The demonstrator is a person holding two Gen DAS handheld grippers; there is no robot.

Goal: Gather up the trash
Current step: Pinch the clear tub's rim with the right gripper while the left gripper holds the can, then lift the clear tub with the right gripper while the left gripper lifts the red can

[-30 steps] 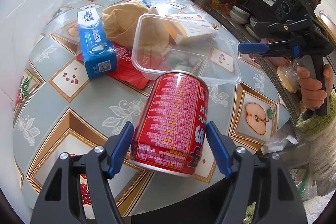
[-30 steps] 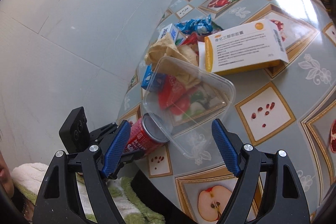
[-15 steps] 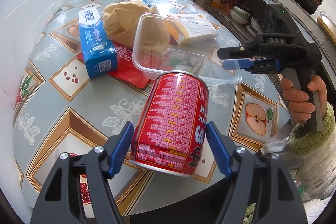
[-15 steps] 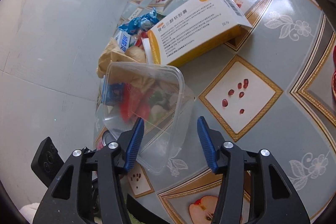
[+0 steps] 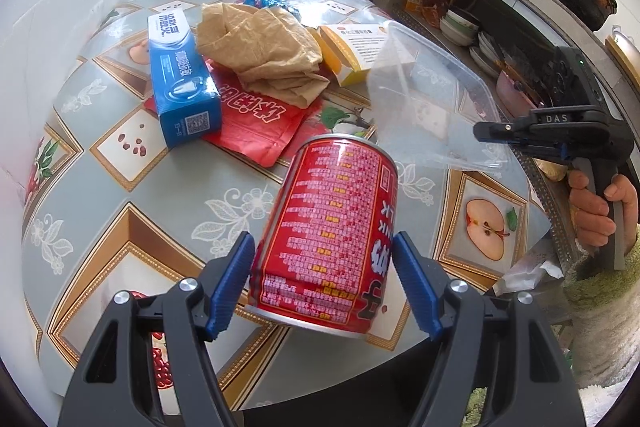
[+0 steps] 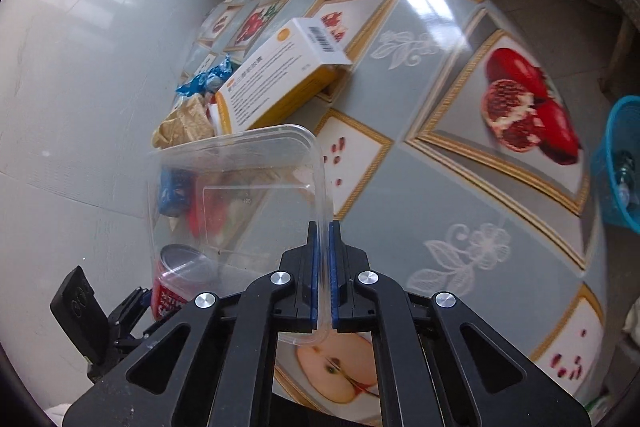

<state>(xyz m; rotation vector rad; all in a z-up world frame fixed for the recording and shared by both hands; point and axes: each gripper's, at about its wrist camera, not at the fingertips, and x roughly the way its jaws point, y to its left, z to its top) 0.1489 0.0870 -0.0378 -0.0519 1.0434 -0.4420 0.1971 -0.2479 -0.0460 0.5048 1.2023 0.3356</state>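
Observation:
A red drink can [image 5: 332, 227] hangs tilted over the table's near edge, with my left gripper [image 5: 323, 239] shut on its sides. The can shows again [image 6: 176, 279] in the right wrist view, behind the clear plastic container [image 6: 240, 195]. My right gripper [image 6: 323, 227] is shut on that container's rim, and the container [image 5: 432, 99] is tipped up on edge. A person's hand [image 5: 596, 211] holds the right gripper [image 5: 480, 131] at the table's right side.
On the patterned tablecloth [image 5: 120, 187] lie a blue toothpaste box [image 5: 180, 79], crumpled brown paper [image 5: 264, 51], a red pouch [image 5: 256, 119], a yellow-white carton [image 6: 280, 79] and a blue wrapper [image 6: 208, 79]. A blue basket [image 6: 620, 163] stands beyond the table. Shelves with bowls [image 5: 460, 23] are behind.
My right gripper swung in, closed on the clear container's rim and tipped it up off the pile. The left gripper and the can have not moved.

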